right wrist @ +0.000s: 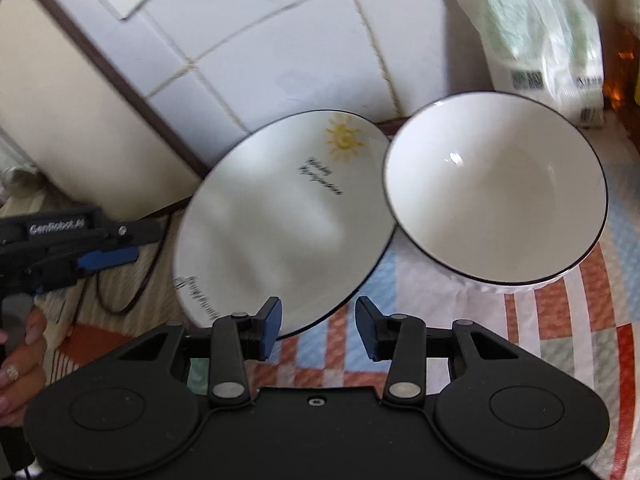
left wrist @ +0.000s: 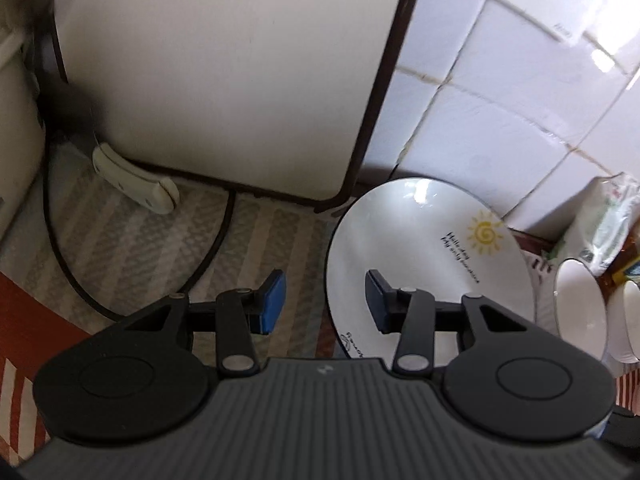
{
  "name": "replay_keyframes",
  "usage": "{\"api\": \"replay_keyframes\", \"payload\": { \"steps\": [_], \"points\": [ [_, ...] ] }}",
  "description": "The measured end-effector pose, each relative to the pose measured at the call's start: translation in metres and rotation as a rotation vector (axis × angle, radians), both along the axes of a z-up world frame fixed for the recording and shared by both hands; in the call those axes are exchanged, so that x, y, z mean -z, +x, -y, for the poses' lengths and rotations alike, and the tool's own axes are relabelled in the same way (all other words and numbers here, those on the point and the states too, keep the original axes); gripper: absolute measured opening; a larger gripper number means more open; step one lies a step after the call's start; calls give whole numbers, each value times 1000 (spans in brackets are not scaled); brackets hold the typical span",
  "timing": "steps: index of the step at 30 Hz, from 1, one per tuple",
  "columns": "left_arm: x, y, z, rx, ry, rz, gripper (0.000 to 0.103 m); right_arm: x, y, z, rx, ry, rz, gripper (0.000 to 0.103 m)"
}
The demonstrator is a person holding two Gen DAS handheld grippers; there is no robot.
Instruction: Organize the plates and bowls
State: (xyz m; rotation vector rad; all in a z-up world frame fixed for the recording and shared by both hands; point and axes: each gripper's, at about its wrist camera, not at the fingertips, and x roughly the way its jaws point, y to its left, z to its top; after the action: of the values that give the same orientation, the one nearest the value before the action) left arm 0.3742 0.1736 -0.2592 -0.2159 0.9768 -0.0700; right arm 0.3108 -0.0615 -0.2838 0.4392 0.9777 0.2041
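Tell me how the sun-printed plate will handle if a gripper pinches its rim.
The plate looks like glazed ceramic, so probably stiff, fairly heavy and breakable. Its glossy surface, with window glare in the left wrist view, suggests the rim may slip between the pads. It seems to overlap the bowl, so lifting could knock that bowl.

Left gripper (left wrist: 325, 300): black ribbed body, blue pads (left wrist: 274, 304), silver pivot screws. Right gripper (right wrist: 318, 328) alike. White "GenRobot.AI" lettering; hand (right wrist: 18, 364) with seemingly decorated nail.
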Motion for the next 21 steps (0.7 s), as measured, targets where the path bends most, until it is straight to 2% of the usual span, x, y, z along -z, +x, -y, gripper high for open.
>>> {"api": "replay_keyframes", "payload": {
  "steps": [5,10,13,18,21],
  "points": [
    [18,15,0,42,-26,-47,36,5,8,-2,44,-2,12,46],
    [34,26,6,86,-22,-63,22,8,9,-6,69,-28,51,46],
    [42,26,9,87,-37,-59,18,10,4,-8,66,-86,78,29],
    [41,22,22,67,20,-41,21,7,13,-4,61,-78,32,28],
    [40,25,29,73,52,-63,26,6,16,-4,45,-82,17,28]
  ]
}}
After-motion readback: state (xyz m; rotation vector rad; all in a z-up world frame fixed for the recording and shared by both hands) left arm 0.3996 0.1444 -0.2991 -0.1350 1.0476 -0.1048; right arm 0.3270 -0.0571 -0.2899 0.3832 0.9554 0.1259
